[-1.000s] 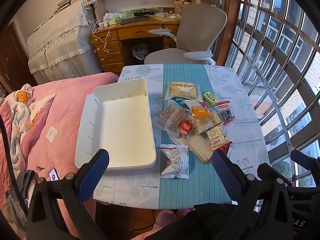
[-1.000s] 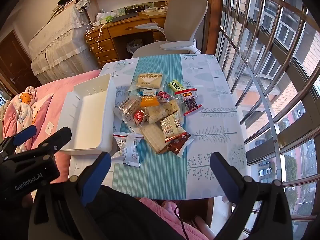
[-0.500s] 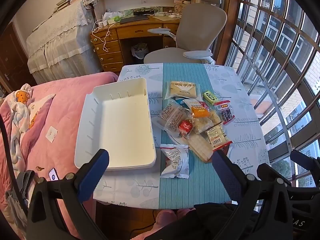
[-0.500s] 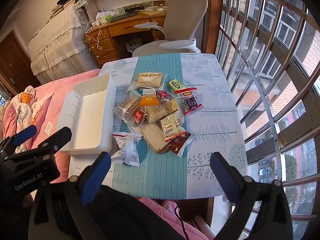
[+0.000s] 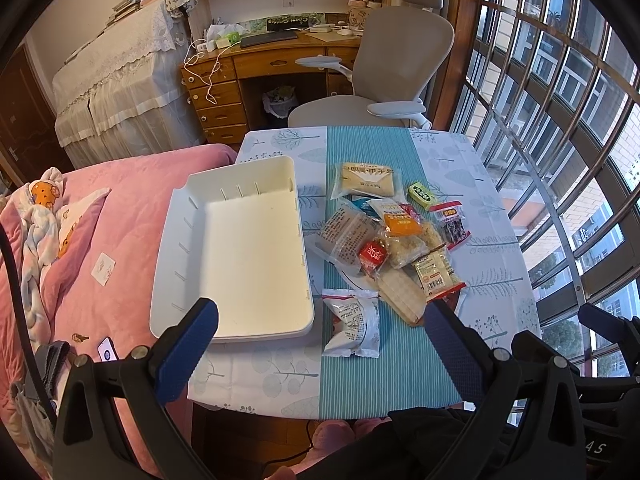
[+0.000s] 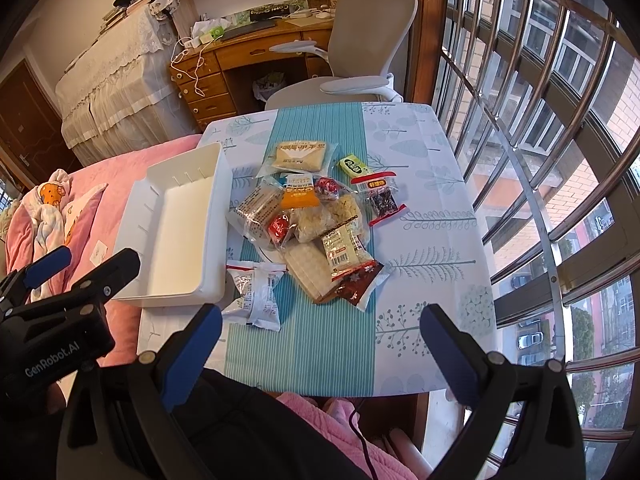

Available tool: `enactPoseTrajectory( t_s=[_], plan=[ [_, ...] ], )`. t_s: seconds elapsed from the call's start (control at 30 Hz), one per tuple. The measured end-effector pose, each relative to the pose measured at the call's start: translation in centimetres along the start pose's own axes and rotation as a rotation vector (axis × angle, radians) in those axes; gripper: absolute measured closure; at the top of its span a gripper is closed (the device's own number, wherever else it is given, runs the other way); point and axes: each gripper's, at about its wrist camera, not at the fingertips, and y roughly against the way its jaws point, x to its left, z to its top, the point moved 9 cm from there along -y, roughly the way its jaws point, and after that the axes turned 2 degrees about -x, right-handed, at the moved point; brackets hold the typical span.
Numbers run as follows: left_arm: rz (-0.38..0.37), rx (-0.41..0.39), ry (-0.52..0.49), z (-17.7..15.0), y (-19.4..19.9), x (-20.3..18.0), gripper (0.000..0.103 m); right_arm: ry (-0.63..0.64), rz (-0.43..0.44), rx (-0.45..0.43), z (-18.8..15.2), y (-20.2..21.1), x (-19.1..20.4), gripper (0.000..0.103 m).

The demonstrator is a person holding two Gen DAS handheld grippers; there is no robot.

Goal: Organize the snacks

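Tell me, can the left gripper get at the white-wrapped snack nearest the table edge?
Probably yes. The left gripper is open and empty, the white-wrapped snack lies alone in front of it beside the white tray, and nothing covers it.

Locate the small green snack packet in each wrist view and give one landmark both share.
Left wrist view: the green snack packet lies right of centre, at the far right edge of the snack pile.
Right wrist view: the packet sits above centre, beside the striped runner's right edge.
Shared landmark: the white tray left of the pile.
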Motion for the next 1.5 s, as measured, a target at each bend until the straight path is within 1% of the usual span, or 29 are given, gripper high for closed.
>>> enactPoseTrajectory(
  t_s=[0.03, 0.1, 0.3, 0.43, 0.57, 0.63, 0.77, 0.9, 1.03, 1.13, 1.17, 1.3, 1.5],
  plan=[
    [-0.006, -0.003, 0.003, 0.0, 0.0, 0.0, 0.001, 0.0, -0.001, -0.001, 0.3, 0.1, 0.1, 0.003],
    [-0.019, -0.008, 0.006, 0.3, 0.1, 0.3, 0.001, -0.001, -0.002, 0.0, -0.1, -0.1, 0.0, 0.003],
    [-0.029, -0.007, 0.008, 0.1, 0.0, 0.6, 0.001, -0.002, -0.008, 0.02, -0.1, -0.1, 0.6, 0.003],
    [-0.045, 0.005, 0.043, 0.0, -0.5, 1.5, 0.001, -0.012, -0.017, 0.031, -0.6, -0.1, 1.0, 0.003],
    [-0.077, 0.028, 0.069, -0.4, -1.3, 2.6, 0.001, -0.017, -0.026, 0.042, -1.0, -0.2, 1.6, 0.003],
    [-0.083, 0.039, 0.073, -0.6, -1.8, 3.0, 0.001, -0.027, -0.038, 0.041, -1.1, -0.3, 1.7, 0.003],
    [-0.126, 0.052, 0.09, -0.9, -2.6, 3.9, 0.001, -0.056, -0.047, 0.039, -1.4, -0.6, 2.1, 0.003],
    [-0.145, 0.071, 0.088, -1.1, -3.4, 4.4, 0.001, -0.099, -0.062, 0.049, -1.8, -1.2, 2.3, 0.003],
    [-0.154, 0.11, 0.08, -1.6, -4.6, 4.9, 0.001, -0.143, -0.068, 0.059, -2.4, -1.7, 2.3, 0.006],
    [-0.188, 0.157, 0.08, -2.5, -5.5, 4.8, 0.001, -0.175, -0.071, 0.079, -2.9, -2.3, 2.1, 0.006],
    [-0.213, 0.169, 0.085, -2.7, -5.8, 4.7, 0.001, -0.183, -0.07, 0.089, -3.0, -2.5, 2.0, 0.006],
    [-0.262, 0.196, 0.093, -3.3, -6.6, 4.1, 0.001, -0.21, -0.054, 0.137, -3.7, -3.5, 1.9, 0.006],
    [-0.247, 0.266, 0.089, -4.4, -8.0, 3.1, 0.001, -0.259, -0.023, 0.211, -4.5, -5.7, 0.8, 0.006]
  ],
)
